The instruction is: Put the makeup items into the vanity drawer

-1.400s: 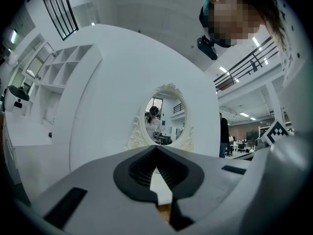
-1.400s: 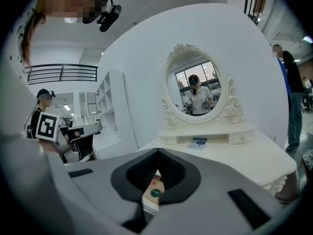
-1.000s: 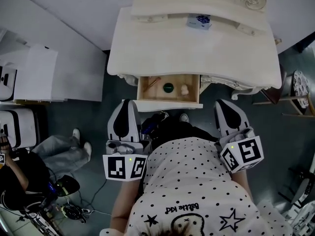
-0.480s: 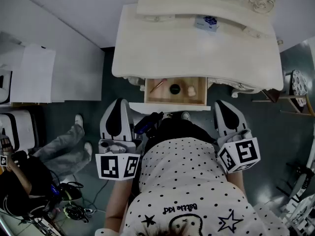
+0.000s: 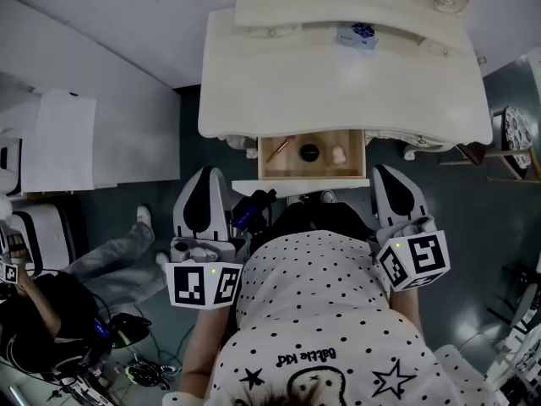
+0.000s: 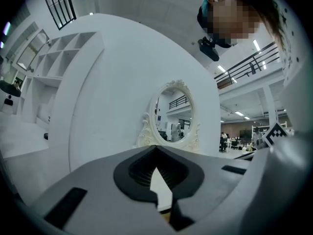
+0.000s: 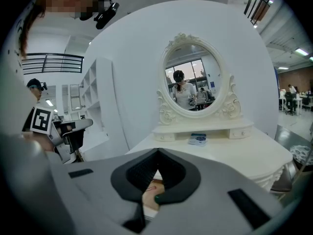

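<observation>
So looking down from the head camera, the vanity table [image 5: 338, 91] sits at 12 o'clock from the person, and its drawer [image 5: 292, 169] is pulled open toward them. Three makeup things are already lying in it: a thin pencil [image 5: 279, 149] at the 9 o'clock end lying at a slant, a dark round pot [image 5: 309, 151] about in the middle, and a pale lump [image 5: 338, 154] toward the 3 o'clock end. All three are a bit apart from each other, none touching as far as I can see. I can't tell what the pale one really is, too small

There's also a small box [image 5: 357, 34] with a blue print up on the back shelf of the table, around 1 o'clock from the drawer and well apart from it. The oval mirror [image 7: 191, 80] with the curly frame stands right behind that shelf

The left gripper [image 5: 206, 176] is at about 8 o'clock from the drawer and the right gripper [image 5: 389, 176] at about 4 o'clock, both off the table, on either side of the person's spotted shirt [image 5: 321, 311], with their tips near the drawer's front edge but not touching it. Both have their jaws pressed together with nothing between them, so neither is carrying anything. Through the little gap behind the right one's tips you can just see into the drawer

Someone else is sitting on the floor [image 5: 110, 260] way off at 8 o'clock
</observation>
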### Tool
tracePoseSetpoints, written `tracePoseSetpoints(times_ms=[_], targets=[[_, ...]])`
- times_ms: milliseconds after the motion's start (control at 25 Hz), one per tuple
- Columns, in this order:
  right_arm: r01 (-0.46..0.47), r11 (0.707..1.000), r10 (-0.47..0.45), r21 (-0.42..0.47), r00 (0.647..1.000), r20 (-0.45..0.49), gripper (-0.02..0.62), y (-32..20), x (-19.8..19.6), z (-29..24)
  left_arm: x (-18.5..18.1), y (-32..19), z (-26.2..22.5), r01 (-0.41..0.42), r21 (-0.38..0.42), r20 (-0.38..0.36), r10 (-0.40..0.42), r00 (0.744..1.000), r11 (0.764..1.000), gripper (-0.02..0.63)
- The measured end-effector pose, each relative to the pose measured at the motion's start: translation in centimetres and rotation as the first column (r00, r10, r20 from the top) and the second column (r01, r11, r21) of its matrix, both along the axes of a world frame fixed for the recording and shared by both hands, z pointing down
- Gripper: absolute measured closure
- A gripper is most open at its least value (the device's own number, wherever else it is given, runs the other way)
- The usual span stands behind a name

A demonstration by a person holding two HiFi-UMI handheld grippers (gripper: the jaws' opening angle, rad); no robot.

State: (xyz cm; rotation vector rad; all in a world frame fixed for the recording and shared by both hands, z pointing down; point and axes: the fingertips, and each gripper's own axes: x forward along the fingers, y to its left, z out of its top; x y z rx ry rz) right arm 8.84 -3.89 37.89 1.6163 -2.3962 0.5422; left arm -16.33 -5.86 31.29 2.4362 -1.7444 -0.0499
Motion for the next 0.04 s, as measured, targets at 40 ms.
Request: tracePoseSetpoints(times_ms=[40], targets=[[-0.008,1.0,0.008,0.001,1.0,0.0,0.588,-0.09,-0.01,0.09,-0.1,-0.06,0.07,-0.004,-0.001,0.0,0.004,1.0,1.0,0.6]])
